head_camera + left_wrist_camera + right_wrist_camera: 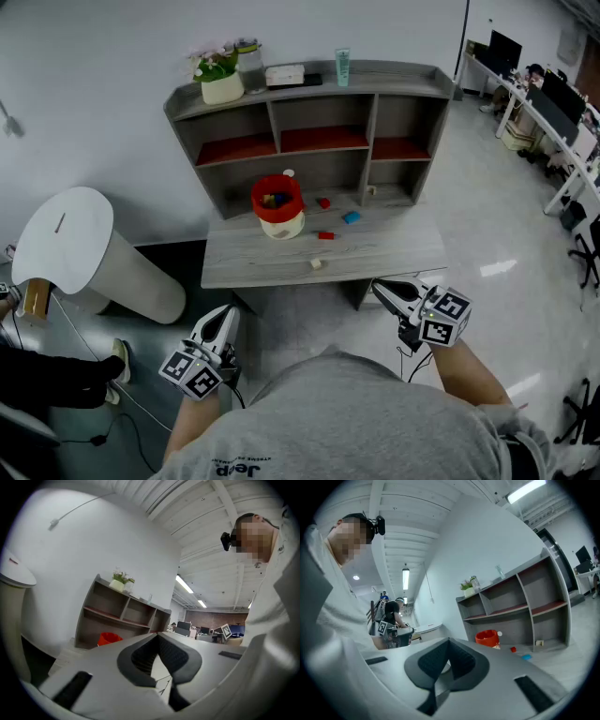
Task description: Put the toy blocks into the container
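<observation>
A red container (277, 201) with several blocks inside stands on the grey desk (281, 258), under the shelf unit. Loose on the desk lie a red block (323, 202), a blue block (351, 217), a second red block (325, 235) and a beige block (317, 264). My left gripper (228, 313) and right gripper (379, 287) hang level in front of the desk, well short of the blocks, both shut and empty. The right gripper view shows the container (487, 638), a red block (513, 649) and the blue block (526, 656). In the left gripper view the container (109, 638) is far off.
The shelf unit (375, 117) carries a potted plant (221, 82), a box (285, 75) and a green tube (342, 67). A small beige block (371, 190) sits in a lower cubby. A white round stand (80, 248) is at the left; office desks (553, 122) stand at the right.
</observation>
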### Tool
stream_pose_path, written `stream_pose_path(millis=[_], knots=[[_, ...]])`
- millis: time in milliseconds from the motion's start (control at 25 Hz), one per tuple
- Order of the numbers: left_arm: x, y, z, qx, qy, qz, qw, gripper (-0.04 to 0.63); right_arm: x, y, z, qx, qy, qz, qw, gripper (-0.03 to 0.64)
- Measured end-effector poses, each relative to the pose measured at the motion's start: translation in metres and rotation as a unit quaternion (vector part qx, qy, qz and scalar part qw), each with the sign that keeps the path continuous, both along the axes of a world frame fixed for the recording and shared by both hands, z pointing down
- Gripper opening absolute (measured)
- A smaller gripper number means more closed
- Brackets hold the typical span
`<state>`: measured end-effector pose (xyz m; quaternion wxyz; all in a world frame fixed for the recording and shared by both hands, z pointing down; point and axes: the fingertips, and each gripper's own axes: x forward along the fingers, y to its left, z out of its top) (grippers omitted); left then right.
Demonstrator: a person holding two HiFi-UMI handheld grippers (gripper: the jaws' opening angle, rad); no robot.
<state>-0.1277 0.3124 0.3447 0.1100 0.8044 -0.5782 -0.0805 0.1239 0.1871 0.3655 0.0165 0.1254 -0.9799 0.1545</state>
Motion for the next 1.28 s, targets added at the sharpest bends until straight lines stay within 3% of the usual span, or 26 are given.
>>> stream_pose_path(millis=[440,640,1280], knots=[[0.008,-0.003,-0.002,-0.002,-0.004,-0.002,1.0,0.011,0.007,-0.009,-0.004,0.009,-0.002,-0.005,1.0,-0.002],[0.022,-0.012,-0.003,0.0,-0.005,0.002,1.0,0.011,0.019,-0.018,-0.003,-0.012,-0.007,0.002,1.0,0.002],[0.16,-0.082,-0.002,0.007,-0.009,0.069,0.9975,0.011,0.155,-0.059,-0.004,-0.014,-0.014,0.048,0.999,0.005]])
